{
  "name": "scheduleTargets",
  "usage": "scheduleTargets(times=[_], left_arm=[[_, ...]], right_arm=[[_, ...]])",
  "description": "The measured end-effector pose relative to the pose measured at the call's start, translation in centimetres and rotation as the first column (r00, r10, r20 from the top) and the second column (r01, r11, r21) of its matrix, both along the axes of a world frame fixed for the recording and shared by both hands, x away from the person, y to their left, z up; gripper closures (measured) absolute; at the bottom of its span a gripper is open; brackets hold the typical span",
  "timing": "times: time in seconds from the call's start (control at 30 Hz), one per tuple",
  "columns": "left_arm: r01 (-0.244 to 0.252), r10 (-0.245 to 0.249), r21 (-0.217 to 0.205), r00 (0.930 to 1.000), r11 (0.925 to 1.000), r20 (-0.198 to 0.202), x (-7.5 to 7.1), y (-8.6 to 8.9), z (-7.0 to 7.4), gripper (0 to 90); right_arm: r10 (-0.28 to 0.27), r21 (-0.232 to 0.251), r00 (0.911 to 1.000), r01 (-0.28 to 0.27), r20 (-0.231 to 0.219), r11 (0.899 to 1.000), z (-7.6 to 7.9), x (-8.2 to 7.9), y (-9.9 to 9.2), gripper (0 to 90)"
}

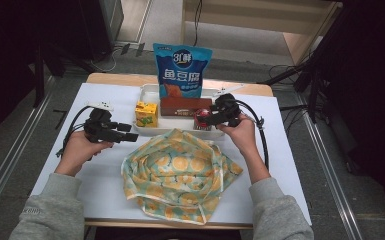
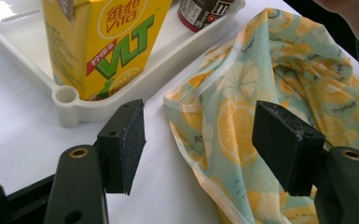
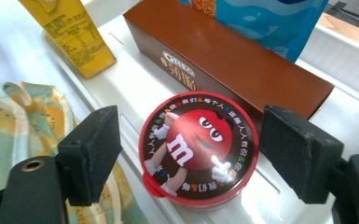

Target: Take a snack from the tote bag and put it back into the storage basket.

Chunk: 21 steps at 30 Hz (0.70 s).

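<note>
A white tray [image 1: 150, 90] at the table's far middle holds a yellow drink carton [image 1: 146, 114], a brown biscuit box [image 1: 185, 106], a blue snack bag [image 1: 182, 70] and a round red candy tub [image 1: 202, 120]. A lemon-print cloth bag [image 1: 177, 172] lies crumpled in front of the tray. My left gripper [image 1: 130, 132] stands open near the bag's left edge [image 2: 200, 140], below the carton [image 2: 105, 44]. My right gripper [image 3: 193, 156] is open with its jaws on either side of the candy tub [image 3: 198, 147], not touching it. The biscuit box [image 3: 224, 58] lies just behind the tub.
The table [image 1: 105, 97] is white with bare room at the left and right. Its far edge shows wood. Dark stands and cables sit on the floor beyond. The person's grey sleeves [image 1: 50, 210] come in at the bottom.
</note>
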<state>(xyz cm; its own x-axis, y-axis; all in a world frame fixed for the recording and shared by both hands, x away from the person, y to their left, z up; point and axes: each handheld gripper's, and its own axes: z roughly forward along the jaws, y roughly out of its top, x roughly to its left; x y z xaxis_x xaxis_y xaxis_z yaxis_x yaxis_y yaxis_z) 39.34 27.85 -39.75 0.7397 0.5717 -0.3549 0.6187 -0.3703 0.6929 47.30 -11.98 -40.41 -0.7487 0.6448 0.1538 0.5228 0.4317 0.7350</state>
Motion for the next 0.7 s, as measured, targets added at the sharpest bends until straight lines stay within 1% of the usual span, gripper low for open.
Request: scheduleTargets(times=[0.03,0.07,0.1,0.13,0.27,0.33,0.47,0.53,0.57,0.7], left_arm=[[0.0,0.0,-0.002,1.0,1.0,-0.002,0.0,0.0,0.0,34.7],[0.0,0.0,-0.002,1.0,1.0,-0.002,0.0,0.0,0.0,34.7],[-0.003,0.003,0.001,1.0,1.0,-0.001,0.1,0.1,0.0,34.6],[-0.003,0.003,0.001,1.0,1.0,-0.001,0.1,0.1,0.0,34.6],[-0.002,0.002,0.015,1.0,0.9999,-0.003,0.2,0.1,-0.1,34.4],[-0.004,0.004,0.013,1.0,0.9999,-0.006,0.3,0.1,-0.1,34.3],[-0.005,0.005,0.008,1.0,1.0,-0.006,0.4,0.1,-0.2,34.1],[-0.007,0.007,0.006,1.0,1.0,-0.006,0.4,0.1,-0.2,34.1],[-0.008,0.008,0.005,0.9999,1.0,-0.006,0.4,0.2,-0.2,34.1],[-0.012,0.012,0.0,0.9999,0.9999,-0.005,0.5,0.3,-0.2,34.0]], right_arm=[[0.008,0.017,1.0,-0.008,-0.002,1.0,0.3,-0.2,-0.1,22.4],[0.008,0.017,1.0,-0.008,-0.002,1.0,0.3,-0.2,-0.1,22.4],[0.011,0.021,0.9999,-0.011,0.01,1.0,0.5,-0.6,-0.1,22.8],[0.016,0.025,0.9998,-0.017,0.011,1.0,0.6,-0.7,-0.1,22.8],[0.028,0.021,0.9995,-0.029,0.011,0.999,0.9,-1.3,-0.2,23.1],[0.033,0.028,0.9994,-0.033,0.015,0.999,1.0,-1.6,-0.3,23.1],[0.031,0.03,0.9995,-0.031,0.003,0.999,1.2,-2.1,-0.8,23.1],[0.034,0.042,0.9993,-0.035,0.018,0.999,1.2,-2.4,-1.0,23.2],[0.031,0.043,0.9994,-0.032,0.012,0.999,1.2,-2.6,-1.1,23.1],[0.022,0.01,0.9993,-0.022,0.029,1.0,1.2,-3.2,-1.5,23.0]])
